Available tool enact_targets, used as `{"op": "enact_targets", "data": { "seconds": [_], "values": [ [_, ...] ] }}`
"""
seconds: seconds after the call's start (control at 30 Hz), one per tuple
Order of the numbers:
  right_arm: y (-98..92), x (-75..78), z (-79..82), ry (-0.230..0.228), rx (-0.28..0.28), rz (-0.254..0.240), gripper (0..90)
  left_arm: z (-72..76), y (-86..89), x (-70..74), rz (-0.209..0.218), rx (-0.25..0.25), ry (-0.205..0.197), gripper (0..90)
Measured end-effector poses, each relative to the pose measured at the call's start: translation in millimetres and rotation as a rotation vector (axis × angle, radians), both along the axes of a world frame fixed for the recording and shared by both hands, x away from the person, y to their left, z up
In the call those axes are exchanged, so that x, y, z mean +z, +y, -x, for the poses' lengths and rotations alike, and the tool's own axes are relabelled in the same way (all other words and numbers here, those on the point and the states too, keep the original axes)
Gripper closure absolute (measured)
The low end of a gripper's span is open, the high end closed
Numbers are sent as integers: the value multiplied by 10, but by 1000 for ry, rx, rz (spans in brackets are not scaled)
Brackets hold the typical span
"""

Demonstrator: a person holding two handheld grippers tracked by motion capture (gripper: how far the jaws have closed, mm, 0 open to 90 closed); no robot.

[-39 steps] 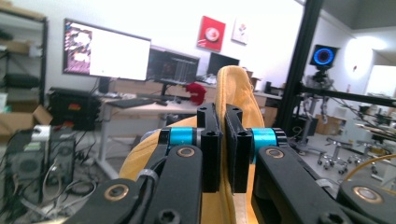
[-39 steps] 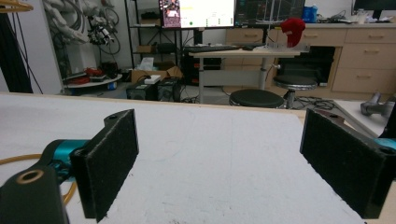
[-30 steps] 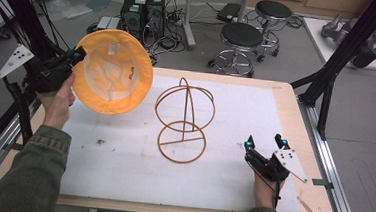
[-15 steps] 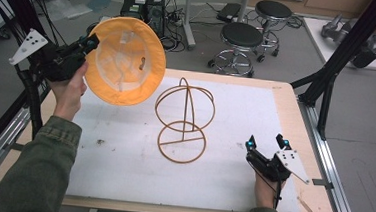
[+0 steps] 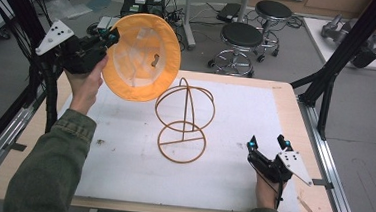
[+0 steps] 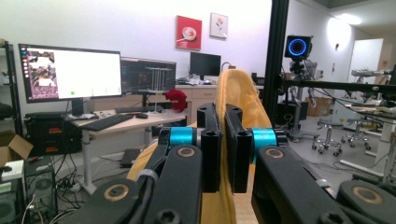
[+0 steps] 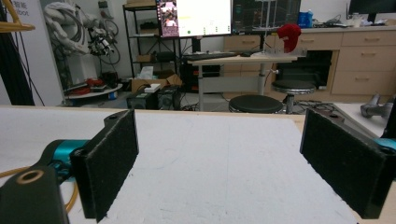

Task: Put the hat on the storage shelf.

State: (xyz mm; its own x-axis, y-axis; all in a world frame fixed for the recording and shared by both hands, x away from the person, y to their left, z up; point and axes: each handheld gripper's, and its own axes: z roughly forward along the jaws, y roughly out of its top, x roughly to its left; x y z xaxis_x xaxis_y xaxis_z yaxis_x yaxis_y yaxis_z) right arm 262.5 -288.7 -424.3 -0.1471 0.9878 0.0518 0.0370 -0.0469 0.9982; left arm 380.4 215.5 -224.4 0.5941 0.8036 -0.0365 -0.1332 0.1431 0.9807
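An orange hat (image 5: 141,57) hangs in the air above the table's far left, its pale lining facing the high camera. My left gripper (image 5: 112,34) is shut on its brim; in the left gripper view the orange cloth (image 6: 233,100) is pinched between the two jaws of the left gripper (image 6: 222,144). A brown wire stand (image 5: 183,120), a ball-shaped frame on a ring base, stands upright at the middle of the white mat. My right gripper (image 5: 267,141) rests open on the mat at the near right, nothing between its pads (image 7: 112,158).
The white mat (image 5: 122,161) covers a wooden table (image 5: 295,118). Black frame posts (image 5: 329,71) stand at the left and right sides. Two round stools (image 5: 241,37) and boxes with cables sit on the floor beyond the far edge.
My left gripper has lifted the hat higher and carried it right, toward the wire stand. The right gripper has stayed put.
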Motion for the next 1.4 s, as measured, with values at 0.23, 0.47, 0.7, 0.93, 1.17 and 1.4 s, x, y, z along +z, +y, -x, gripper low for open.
{"op": "enact_targets", "data": {
  "seconds": [0.23, 0.47, 0.7, 0.93, 1.17, 1.4],
  "values": [
    [2, 1, 6, 1, 3, -1, 104, -13, -98, 40, -8, -7, -4, 862],
    [2, -5, -8, 7, 12, -3, 104, -50, -233, 112, -7, -12, -11, 862],
    [-4, -4, -8, 6, 12, -8, 104, -34, -454, 185, -48, -32, -57, 863],
    [0, -5, -8, 5, 15, -7, 104, 92, -713, 194, -82, -111, -91, 864],
    [1, -5, -8, 5, 16, -3, 104, 305, -935, 207, -120, -195, -141, 862],
    [-1, -1, -1, -1, 10, -1, 104, 449, -1089, 155, -146, -272, -170, 861]
  ]
}}
